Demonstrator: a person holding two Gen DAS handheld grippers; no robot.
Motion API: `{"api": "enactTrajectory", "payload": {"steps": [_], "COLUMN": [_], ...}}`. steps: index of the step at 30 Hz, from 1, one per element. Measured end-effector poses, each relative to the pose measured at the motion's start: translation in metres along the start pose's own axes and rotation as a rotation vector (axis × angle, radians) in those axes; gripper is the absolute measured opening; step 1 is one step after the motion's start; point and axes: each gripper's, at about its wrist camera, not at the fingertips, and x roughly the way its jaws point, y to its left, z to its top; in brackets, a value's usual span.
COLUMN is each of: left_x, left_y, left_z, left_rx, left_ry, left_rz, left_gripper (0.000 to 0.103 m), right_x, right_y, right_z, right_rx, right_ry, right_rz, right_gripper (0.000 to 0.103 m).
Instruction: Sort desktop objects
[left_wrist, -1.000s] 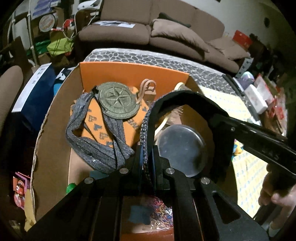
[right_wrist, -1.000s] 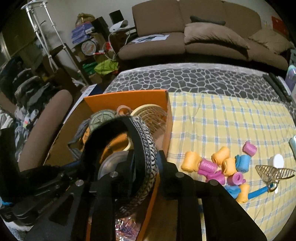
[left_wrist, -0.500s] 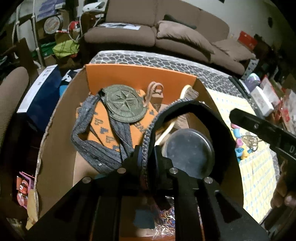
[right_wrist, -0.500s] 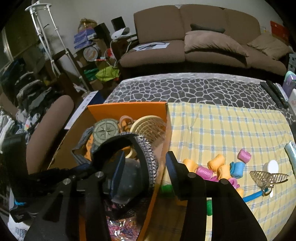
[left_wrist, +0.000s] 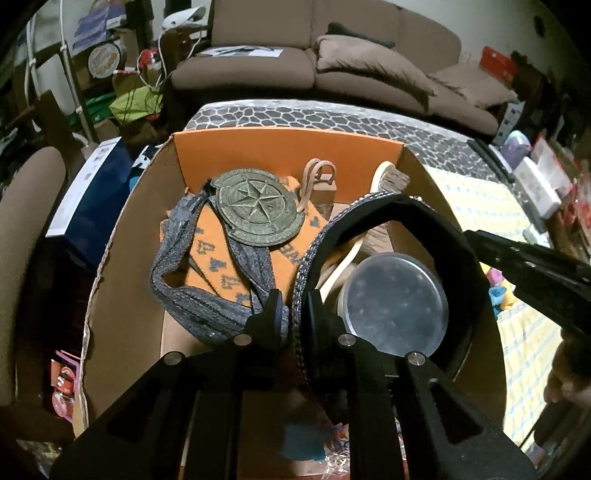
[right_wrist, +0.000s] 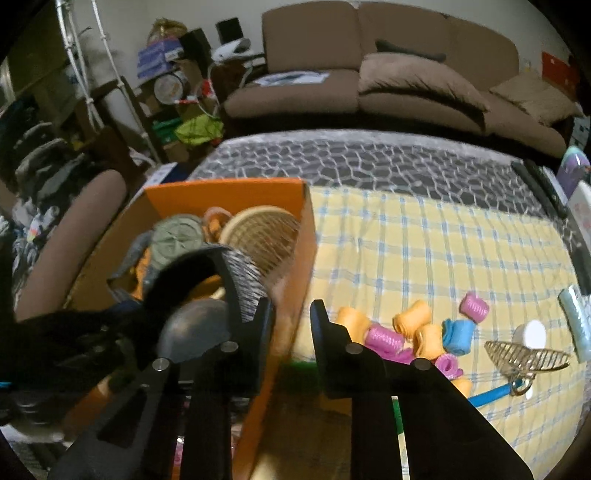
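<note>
Fingers of the left gripper (left_wrist: 294, 308) pinched the black headband (left_wrist: 384, 210) over the orange box (left_wrist: 288, 153); the right gripper (right_wrist: 290, 314) stood unclenched, holding nothing, beside it

We are in a home, a cluttered living room: a brown sofa (right_wrist: 388, 70) with cushions (right_wrist: 417, 83) behind the worktop (right_wrist: 424, 240) (yellow check cloth), piled boxes (right_wrist: 159, 61) in the corner, clothes (right_wrist: 40, 162) heaped at the left.
</note>
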Motion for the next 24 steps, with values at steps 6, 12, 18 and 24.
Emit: {"api": "enactTrajectory", "payload": {"steps": [6,12,18,24], "left_x": [-0.003,-0.001,-0.002,-0.003], "left_y": [-0.001,-0.003,-0.001,0.005], "left_z": [0.003,0.008,0.010,0.010], "left_rx": [0.017,0.020,0.009,-0.004], "left_ry": [-0.012,-0.011,-0.013,-0.013], "left_rz": [0.026,0.013,0.013,0.011], "left_gripper": [0.013,0.013,0.016,0.018], "right_x": [0.007,0.013,0.023,0.034], "right_y": [-0.004,0.011,0.012,0.022], "right_z": [-0.002,-0.005,-0.006,-0.007], "right_rx": [0.028,-0.043,-0.051,-0.128], "right_ry": [0.007,0.003,0.009,0.021], "right_rz": [0.026,-0.063,-0.088,-0.156], "right_gripper": [0.021,0.022,0.022,0.022]}}
